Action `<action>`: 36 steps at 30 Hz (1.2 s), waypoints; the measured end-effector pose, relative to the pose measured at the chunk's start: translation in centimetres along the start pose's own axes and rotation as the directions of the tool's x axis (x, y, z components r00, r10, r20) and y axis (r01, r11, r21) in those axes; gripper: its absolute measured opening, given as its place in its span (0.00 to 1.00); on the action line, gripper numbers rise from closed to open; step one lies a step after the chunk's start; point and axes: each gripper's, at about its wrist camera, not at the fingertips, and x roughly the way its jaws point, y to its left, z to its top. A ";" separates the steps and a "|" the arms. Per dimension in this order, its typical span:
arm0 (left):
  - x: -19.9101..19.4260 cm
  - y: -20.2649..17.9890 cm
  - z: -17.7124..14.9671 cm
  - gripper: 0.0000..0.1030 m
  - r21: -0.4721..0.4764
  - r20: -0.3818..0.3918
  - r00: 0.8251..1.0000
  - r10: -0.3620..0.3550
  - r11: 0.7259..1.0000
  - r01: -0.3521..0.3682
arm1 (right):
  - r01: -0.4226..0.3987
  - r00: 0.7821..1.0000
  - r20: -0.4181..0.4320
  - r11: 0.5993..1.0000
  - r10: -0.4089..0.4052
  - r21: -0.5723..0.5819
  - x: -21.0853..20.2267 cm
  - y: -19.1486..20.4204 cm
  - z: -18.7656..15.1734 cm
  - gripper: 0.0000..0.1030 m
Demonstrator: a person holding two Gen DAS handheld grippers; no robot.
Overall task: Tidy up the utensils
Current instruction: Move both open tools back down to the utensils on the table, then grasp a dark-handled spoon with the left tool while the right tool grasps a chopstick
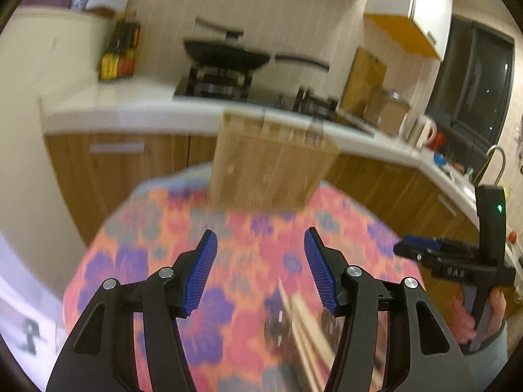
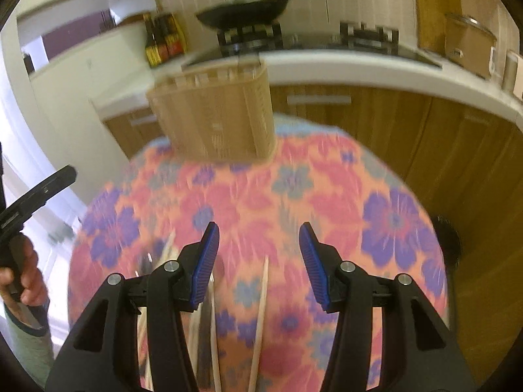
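Currently, step in hand: judged as the very start of a pick; no utensil is held and the holder (image 2: 215,117) looks unfilled from here, though blur hides its slots.
Left gripper (image 1: 260,269): jaws spread wide, nothing between the blue pads; it hangs above the flowered tablecloth (image 1: 157,261).
Right gripper (image 2: 259,263): jaws likewise spread and empty; also seen side-on at the right edge of the left wrist view, gripped by the person's hand (image 1: 487,313).
Utensils: pale chopsticks (image 2: 261,320) lie loose on the cloth at the near edge, below and between the right gripper's fingers; more sticks and something dark and shiny beside them (image 2: 202,326), too blurred to name.
Holder position: tan slotted box standing upright at the far edge of the table, well apart from the loose sticks.
Next move calls for: lowering one gripper over a single stick, fingers either side across its length, then closing; thin sticks flat on cloth may slip or roll.
Writing: a dark mark like "2" on the floor at the left (image 1: 29,334); bottle labels on the counter (image 2: 163,45) unreadable.
Image quality: both views smeared by motion.
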 end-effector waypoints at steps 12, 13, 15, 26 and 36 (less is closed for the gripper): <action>2.5 1.5 -7.6 0.46 -0.044 -0.308 0.951 -0.020 0.999 0.007 | 0.015 0.986 -0.168 0.999 -0.021 -0.035 2.5 1.9 -5.1 0.35; 2.9 1.2 -8.0 0.43 -0.030 -0.333 0.943 -0.020 0.999 0.011 | 0.016 0.983 -0.181 0.999 -0.023 -0.040 2.7 2.1 -5.3 0.33; 3.4 0.4 -8.7 0.38 0.000 -0.368 0.930 -0.018 1.000 0.020 | 0.019 0.980 -0.198 0.999 -0.028 -0.049 2.9 2.2 -5.8 0.32; 5.3 -3.4 -9.5 0.31 0.175 -0.402 0.910 0.102 0.984 -0.033 | 0.027 0.975 -0.217 0.998 -0.040 -0.062 3.4 2.4 -6.4 0.30; 5.5 -3.8 -9.4 0.16 0.229 -0.413 0.893 0.180 0.969 -0.090 | 0.027 0.966 -0.256 1.000 -0.027 -0.006 3.6 1.0 -6.4 0.30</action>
